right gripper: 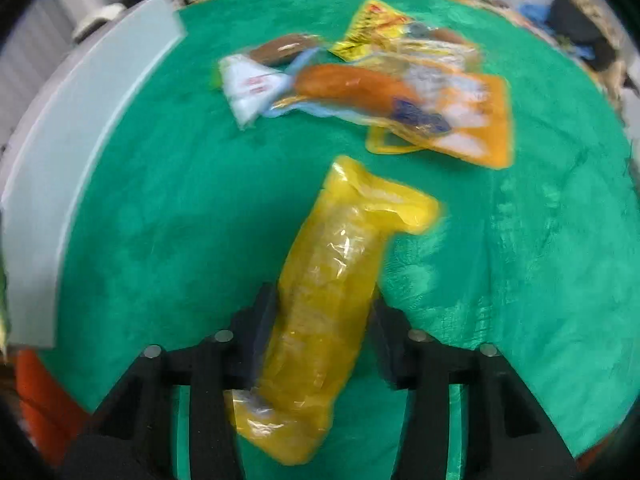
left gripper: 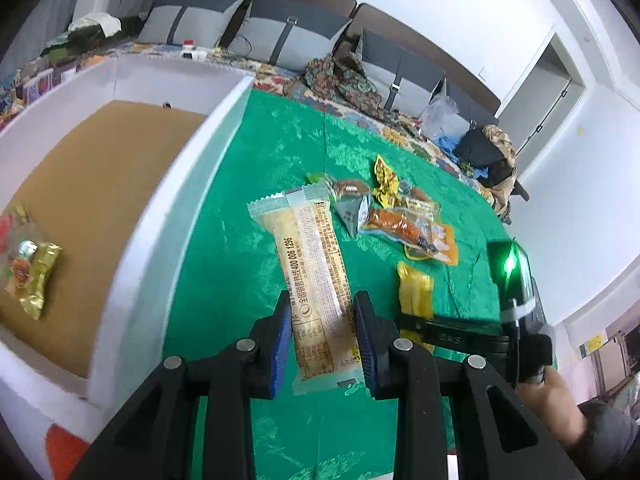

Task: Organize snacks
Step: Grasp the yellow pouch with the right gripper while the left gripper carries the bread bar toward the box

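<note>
The left tool (left gripper: 322, 338) was clamped on a long pale snack bar (left gripper: 316, 276) in a clear wrapper, its blue pads (left gripper: 362, 344) pressing the wrapper's two sides near the lower end; the bar's far end pointed toward the loose snacks. The right tool (right gripper: 324, 320) straddled a yellow snack packet (right gripper: 320, 312), and the packet filled the gap between both black fingers (right gripper: 260, 320), so it was gripped; this view was blurred. Both tools were above a green cloth (left gripper: 248, 248) covering the counter. A pile of remaining snacks (left gripper: 394, 216) lay farther off on the cloth, including an orange sausage pack (right gripper: 360, 88) and a white triangular pack (right gripper: 250, 88), touching each other. A white tray (left gripper: 188, 184) with a brown floor stood left of the cloth and held a gold-wrapped snack (left gripper: 34, 276). A person's hand (left gripper: 556, 392) held the right tool's handle.
</note>
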The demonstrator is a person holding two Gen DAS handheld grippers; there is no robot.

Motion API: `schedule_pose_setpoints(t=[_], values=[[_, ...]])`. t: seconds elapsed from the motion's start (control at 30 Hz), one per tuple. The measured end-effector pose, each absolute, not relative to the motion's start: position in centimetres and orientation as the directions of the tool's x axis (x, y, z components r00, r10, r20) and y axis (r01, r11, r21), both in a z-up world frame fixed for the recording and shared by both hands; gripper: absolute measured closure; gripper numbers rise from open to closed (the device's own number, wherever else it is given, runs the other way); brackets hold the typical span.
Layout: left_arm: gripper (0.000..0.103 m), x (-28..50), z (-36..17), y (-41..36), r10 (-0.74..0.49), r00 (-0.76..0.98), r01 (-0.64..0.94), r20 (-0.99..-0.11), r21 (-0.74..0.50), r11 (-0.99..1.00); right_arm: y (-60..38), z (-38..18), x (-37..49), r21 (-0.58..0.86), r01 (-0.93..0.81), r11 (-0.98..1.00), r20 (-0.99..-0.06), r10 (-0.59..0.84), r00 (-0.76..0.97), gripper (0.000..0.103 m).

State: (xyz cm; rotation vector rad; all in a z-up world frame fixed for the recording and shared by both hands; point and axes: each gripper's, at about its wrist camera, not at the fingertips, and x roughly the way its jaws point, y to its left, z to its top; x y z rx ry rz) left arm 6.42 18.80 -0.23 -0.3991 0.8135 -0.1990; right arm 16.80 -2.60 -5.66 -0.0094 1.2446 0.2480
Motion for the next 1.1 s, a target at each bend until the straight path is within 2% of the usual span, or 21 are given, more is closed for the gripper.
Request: schedule_pose_setpoints(t=[0.07,0.13,0.2,0.23,0.43,0.5,0.6,0.63,0.67,0.8,0.83,0.87,0.9,0.93,0.97,1.0,1.1], values=[[0.074,6.0,0.2,19.4,-0.323,0.680,0.015,-0.658,-0.429,0.903,-3.8,-5.5,16.2,0.182,-0.159,0.970,-0.928,0.223,0.299,0.064],[0.074,5.7,0.9,20.2,-0.331,0.692,0.011,-0.641,-0.449,0.893,-6.6,-4.8,15.6,0.324,-0.098,0.941,-0.891,0.338,0.303,0.082],[0.074,5.6,1.4,20.7,-0.337,0.702,0.011,-0.627,-0.464,0.886,-9.2,-4.3,15.1,0.437,-0.038,0.898,-0.855,0.429,0.291,0.084],[0.074,5.6,1.6,20.9,-0.342,0.706,0.011,-0.620,-0.474,0.881,-10.0,-4.1,15.0,0.460,-0.025,0.888,-0.846,0.447,0.291,0.098],[0.074,5.8,2.3,22.0,-0.329,0.720,-0.002,-0.611,-0.476,0.879,-12.6,-3.6,15.7,0.605,0.046,0.795,-0.762,0.561,0.325,0.100],[0.074,5.5,2.3,22.2,-0.317,0.721,-0.011,-0.616,-0.468,0.884,-13.0,-3.3,15.7,0.592,0.044,0.805,-0.765,0.543,0.345,0.100],[0.074,5.3,2.1,22.5,-0.307,0.723,-0.021,-0.618,-0.465,0.885,-11.7,-2.7,15.6,0.457,0.050,0.888,-0.847,0.418,0.328,0.086],[0.074,5.2,2.1,22.5,-0.306,0.723,-0.023,-0.620,-0.464,0.886,-11.3,-2.7,15.4,0.422,0.065,0.904,-0.869,0.384,0.311,0.048],[0.074,5.2,2.0,22.5,-0.305,0.723,-0.026,-0.620,-0.466,0.885,-11.1,-2.8,15.1,0.393,0.081,0.916,-0.886,0.353,0.302,0.020],[0.074,5.3,1.9,22.1,-0.308,0.720,-0.020,-0.622,-0.462,0.887,-7.0,-4.4,15.7,0.229,0.068,0.971,-0.936,0.200,0.290,0.020],[0.074,5.3,1.9,22.0,-0.311,0.718,-0.017,-0.623,-0.462,0.887,-5.2,-5.0,16.2,0.180,0.021,0.983,-0.943,0.167,0.286,0.022],[0.074,5.4,2.0,22.0,-0.309,0.718,-0.015,-0.623,-0.458,0.889,-2.2,-6.3,16.7,0.060,-0.081,0.995,-0.956,0.080,0.281,0.018],[0.074,5.2,2.2,22.2,-0.306,0.721,-0.014,-0.622,-0.454,0.891,-0.5,-6.5,16.6,-0.035,-0.148,0.988,-0.944,0.016,0.329,0.020],[0.074,5.1,2.3,22.3,-0.302,0.724,-0.014,-0.620,-0.450,0.893,0.3,-6.3,16.3,-0.047,-0.182,0.982,-0.929,0.024,0.370,0.034],[0.074,4.9,2.4,22.5,-0.295,0.728,-0.016,-0.619,-0.445,0.895,0.1,-6.3,16.1,-0.006,-0.180,0.984,-0.930,0.061,0.363,0.057],[0.074,4.8,2.3,22.8,-0.289,0.728,-0.021,-0.621,-0.442,0.897,-0.6,-5.9,15.9,0.017,-0.154,0.988,-0.929,0.072,0.364,0.057],[0.074,4.9,1.7,23.6,-0.291,0.724,-0.036,-0.625,-0.457,0.889,-4.3,-5.2,15.3,0.156,-0.073,0.985,-0.929,0.171,0.327,0.065]])
